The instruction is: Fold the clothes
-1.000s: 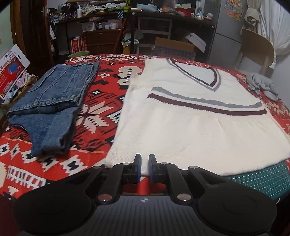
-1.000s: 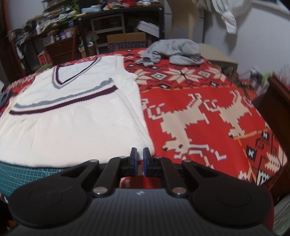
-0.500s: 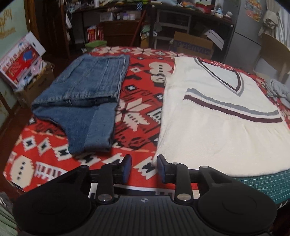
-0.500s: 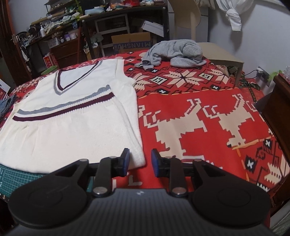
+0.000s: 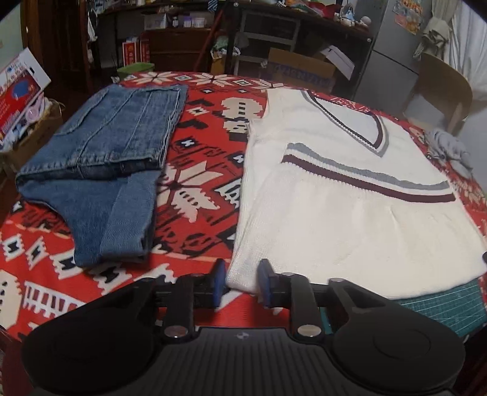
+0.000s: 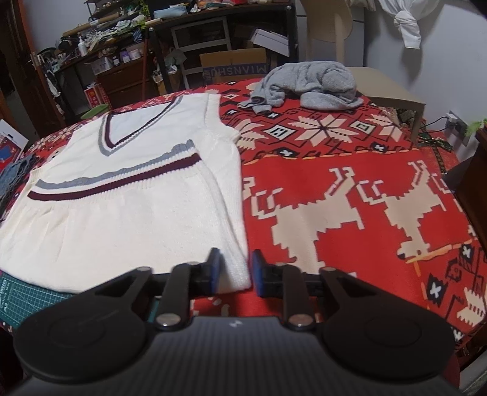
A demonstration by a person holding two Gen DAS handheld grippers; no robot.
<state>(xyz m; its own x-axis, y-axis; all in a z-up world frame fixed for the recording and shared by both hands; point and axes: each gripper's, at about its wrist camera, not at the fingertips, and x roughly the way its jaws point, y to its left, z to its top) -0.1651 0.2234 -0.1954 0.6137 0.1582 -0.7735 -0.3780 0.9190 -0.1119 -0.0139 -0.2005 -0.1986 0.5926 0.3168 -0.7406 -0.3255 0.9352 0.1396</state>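
Knit vest (image 5: 344,213) — cream, sleeveless, with a maroon-and-grey V-neck and two chest stripes — lies spread flat across the middle of the tabletop (image 5: 197,195), hem toward the near edge and neckline toward the far edge. A red patterned cloth with snowflakes and reindeer covers the tabletop. The vest's hem overlaps a green cutting mat (image 5: 450,307) at the near edge.

The left hand-held gripper (image 5: 242,281) sits at the hem's near left corner. Its blue pads stand apart with the corner of knit between them, and the jaws are closing; the pads do not yet press the fabric. The right hand-held gripper (image 6: 232,269) is at the hem's near right corner in the same way — pads apart, the corner between them, jaws closing.

Folded blue jeans (image 5: 103,173) lie toward the left edge of the tabletop, clear of the vest with a strip of red cloth between. A crumpled grey garment (image 6: 307,85) sits at the far right corner, well apart from the vest. Nothing lies on top of the vest, and the cloth to its right is bare up to the right edge.

Beyond the far edge stand cluttered dark shelves (image 6: 127,61), a cardboard box (image 6: 234,65) and a beige chair (image 6: 380,88). A white cloth (image 6: 408,24) hangs on the wall at the right.
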